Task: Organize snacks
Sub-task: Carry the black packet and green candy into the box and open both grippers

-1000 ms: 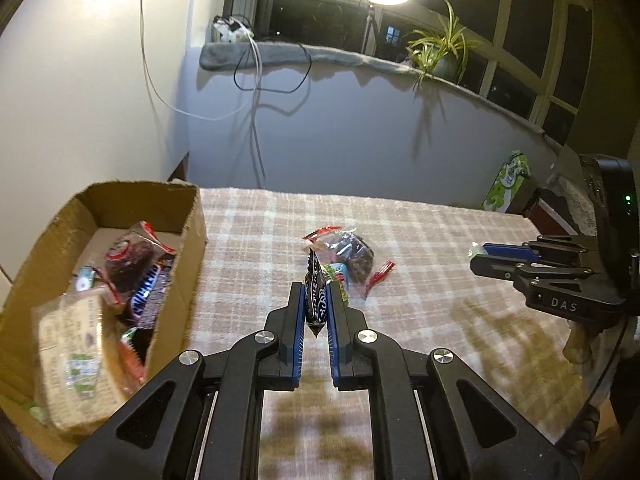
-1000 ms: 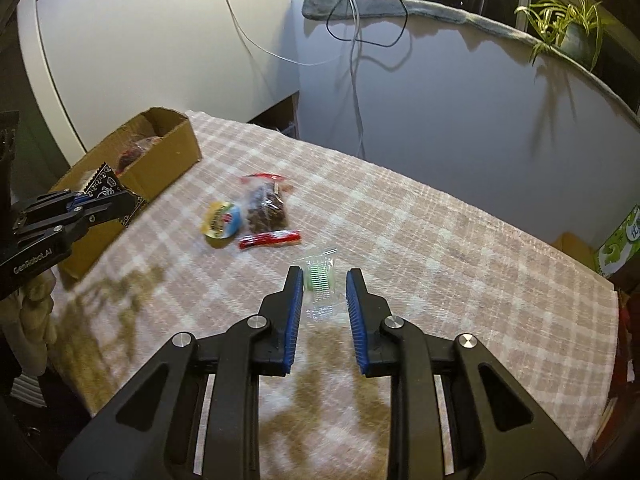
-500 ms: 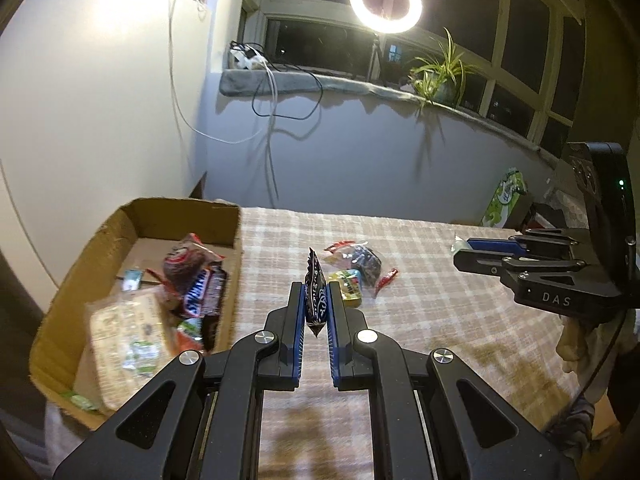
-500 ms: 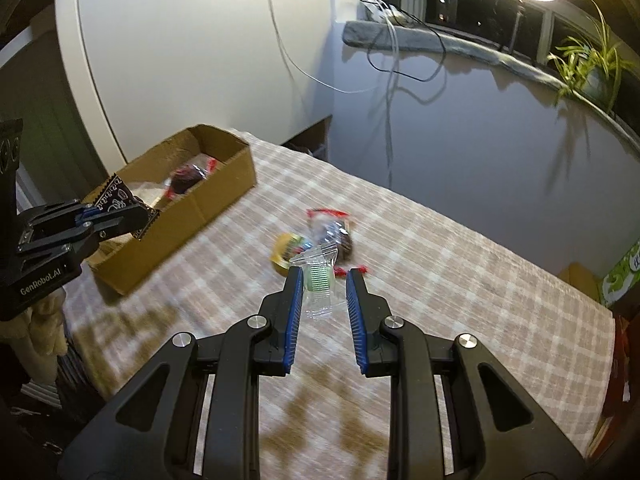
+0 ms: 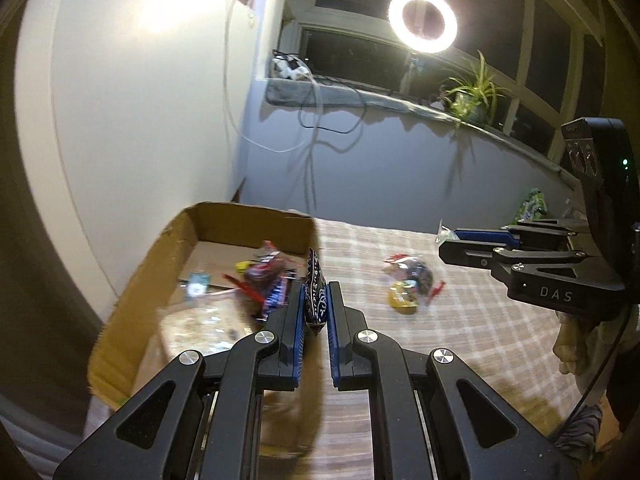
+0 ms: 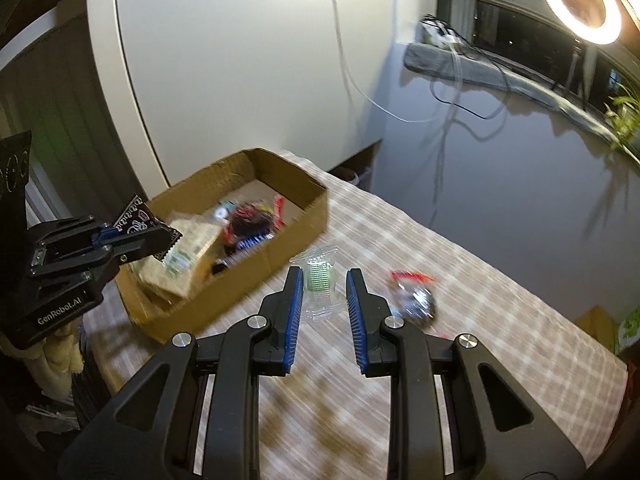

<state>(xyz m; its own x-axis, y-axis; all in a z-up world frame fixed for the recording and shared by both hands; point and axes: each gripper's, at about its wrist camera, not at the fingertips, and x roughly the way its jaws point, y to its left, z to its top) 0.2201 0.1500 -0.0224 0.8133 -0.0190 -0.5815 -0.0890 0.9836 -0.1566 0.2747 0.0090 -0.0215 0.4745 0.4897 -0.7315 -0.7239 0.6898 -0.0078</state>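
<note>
My left gripper [image 5: 315, 290] is shut on a dark patterned snack packet [image 5: 314, 300], held upright over the near right wall of the cardboard box [image 5: 160, 248]. My right gripper [image 6: 323, 276] is shut on a clear packet of green wafers [image 6: 318, 280], just right of the box [image 6: 304, 216] and above the checked tablecloth [image 6: 480, 320]. Each gripper shows in the other's view: the left gripper [image 6: 160, 240] with its dark packet [image 6: 134, 216] at the box's near end, and the right gripper [image 5: 452, 240] off to the right. The box holds several snacks, among them a big pale cracker pack [image 6: 180, 256].
A small pile of loose snacks [image 5: 408, 284] lies on the tablecloth right of the box: a dark bag [image 6: 416, 300], a yellow piece and a red stick. A white wall stands behind the box. A window ledge with cables, a plant and a ring light runs along the back.
Both grippers have swung left towards the cardboard box and risen a little, each still holding its packet. The box now looks closer and more central in both views.
</note>
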